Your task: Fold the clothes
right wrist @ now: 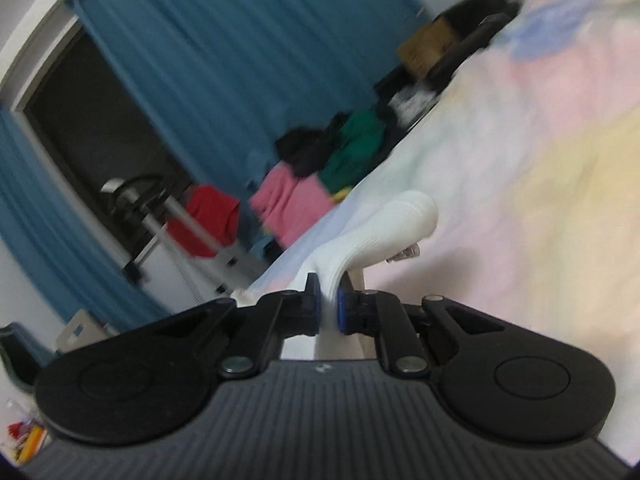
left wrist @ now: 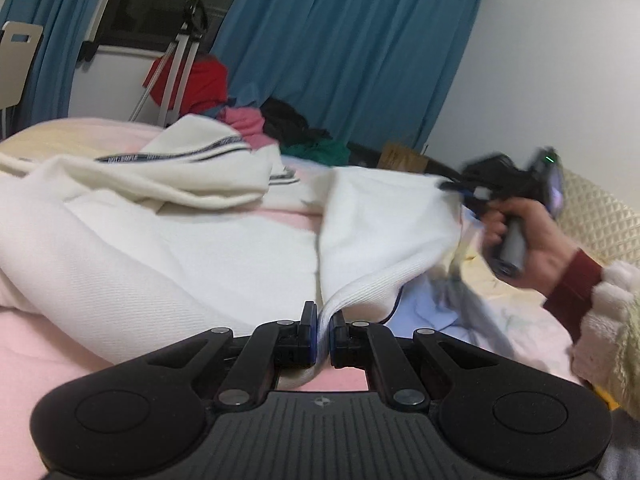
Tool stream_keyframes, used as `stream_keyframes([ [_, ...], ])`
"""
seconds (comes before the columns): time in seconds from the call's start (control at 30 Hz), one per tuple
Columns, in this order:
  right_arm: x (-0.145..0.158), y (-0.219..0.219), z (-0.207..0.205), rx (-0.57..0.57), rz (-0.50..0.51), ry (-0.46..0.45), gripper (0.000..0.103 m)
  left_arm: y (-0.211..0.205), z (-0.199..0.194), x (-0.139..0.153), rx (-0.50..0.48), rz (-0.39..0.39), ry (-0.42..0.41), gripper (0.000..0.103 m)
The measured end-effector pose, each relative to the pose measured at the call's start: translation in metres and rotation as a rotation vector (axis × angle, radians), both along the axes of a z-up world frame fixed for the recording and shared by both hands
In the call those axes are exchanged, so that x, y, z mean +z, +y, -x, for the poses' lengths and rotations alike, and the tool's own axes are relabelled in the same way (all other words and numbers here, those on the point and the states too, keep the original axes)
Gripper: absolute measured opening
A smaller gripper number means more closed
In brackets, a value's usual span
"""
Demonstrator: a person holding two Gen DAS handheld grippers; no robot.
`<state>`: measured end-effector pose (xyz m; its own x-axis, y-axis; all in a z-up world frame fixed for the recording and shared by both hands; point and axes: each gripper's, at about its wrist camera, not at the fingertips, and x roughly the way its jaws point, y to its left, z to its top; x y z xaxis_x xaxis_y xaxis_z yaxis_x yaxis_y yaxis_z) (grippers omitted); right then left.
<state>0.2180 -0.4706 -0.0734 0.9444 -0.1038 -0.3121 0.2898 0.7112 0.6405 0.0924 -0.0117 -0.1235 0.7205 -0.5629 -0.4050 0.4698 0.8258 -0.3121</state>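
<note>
A white knit sweater (left wrist: pixel 168 240) with dark striped trim lies crumpled across the bed. My left gripper (left wrist: pixel 324 320) is shut on its ribbed hem (left wrist: pixel 360 292), which rises up from between the fingers. The right gripper (left wrist: pixel 460 192), held in a person's hand (left wrist: pixel 532 240), pinches the far corner of the same lifted flap in the left wrist view. In the right wrist view the right gripper (right wrist: pixel 329 300) is shut on a bunched white ribbed fold (right wrist: pixel 384 228) of the sweater. That view is tilted and blurred.
A pile of clothes (left wrist: pixel 276 124), pink, black, green and red, sits at the bed's far edge before blue curtains (left wrist: pixel 352 52). A tripod (left wrist: pixel 180 56) stands by the window. The pastel bedsheet (right wrist: pixel 540 160) spreads to the right; a cardboard box (right wrist: pixel 428 48) lies beyond it.
</note>
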Motion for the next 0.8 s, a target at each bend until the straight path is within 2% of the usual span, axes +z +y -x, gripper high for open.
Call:
stream_keyframes([
  [0.13, 0.011, -0.029, 0.062, -0.17, -0.07, 0.077, 0.012, -0.003, 0.005, 0.005, -0.013, -0.01, -0.017, 0.006],
  [0.23, 0.004, -0.042, 0.11, -0.228, -0.15, 0.139, 0.012, -0.002, 0.011, 0.006, -0.002, -0.004, 0.012, 0.007],
  [0.33, -0.012, -0.052, 0.144, -0.244, -0.223, 0.224, 0.012, -0.002, 0.021, 0.006, 0.017, -0.039, 0.02, 0.007],
  [0.47, -0.044, -0.057, 0.146, -0.24, -0.421, 0.261, 0.016, -0.005, 0.024, 0.004, 0.036, -0.074, 0.029, 0.007],
  [0.53, -0.058, -0.06, 0.138, -0.204, -0.49, 0.245, 0.032, -0.007, 0.025, 0.003, 0.037, -0.091, 0.026, 0.008],
  [0.57, -0.064, -0.06, 0.133, -0.19, -0.516, 0.233, 0.051, -0.008, 0.025, 0.002, 0.037, -0.097, 0.027, 0.008],
  [0.6, -0.07, -0.061, 0.129, -0.176, -0.543, 0.221, 0.062, -0.008, 0.026, 0.001, 0.037, -0.104, 0.028, 0.008],
  [0.77, -0.084, -0.077, 0.121, -0.202, -0.587, 0.148, 0.061, -0.006, 0.024, -0.001, 0.036, -0.095, 0.038, 0.008],
  [0.8, -0.085, -0.081, 0.12, -0.211, -0.592, 0.133, 0.057, -0.006, 0.024, -0.001, 0.035, -0.09, 0.04, 0.008],
])
